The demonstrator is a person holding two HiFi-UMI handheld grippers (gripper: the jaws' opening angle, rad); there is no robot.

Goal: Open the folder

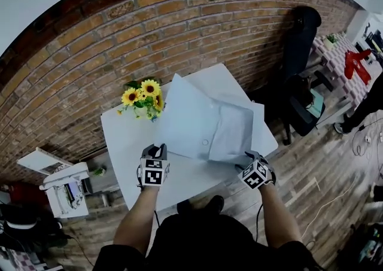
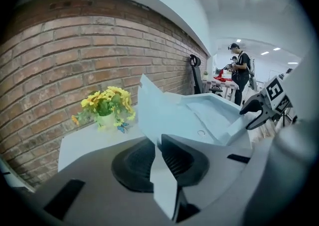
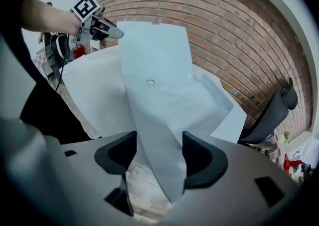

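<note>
A white counter (image 1: 122, 144) is standing against a brick wall (image 1: 179, 30) and carrying two things. A small pot of sunflowers (image 1: 143, 97) is sitting near its far left corner. A pale blue folder (image 1: 197, 123) is lying just beside them, its flaps standing up off the surface.

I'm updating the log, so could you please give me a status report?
Left gripper shut on folder edge. Right gripper open around flap. Folder partly open. Nothing in the way.
</note>
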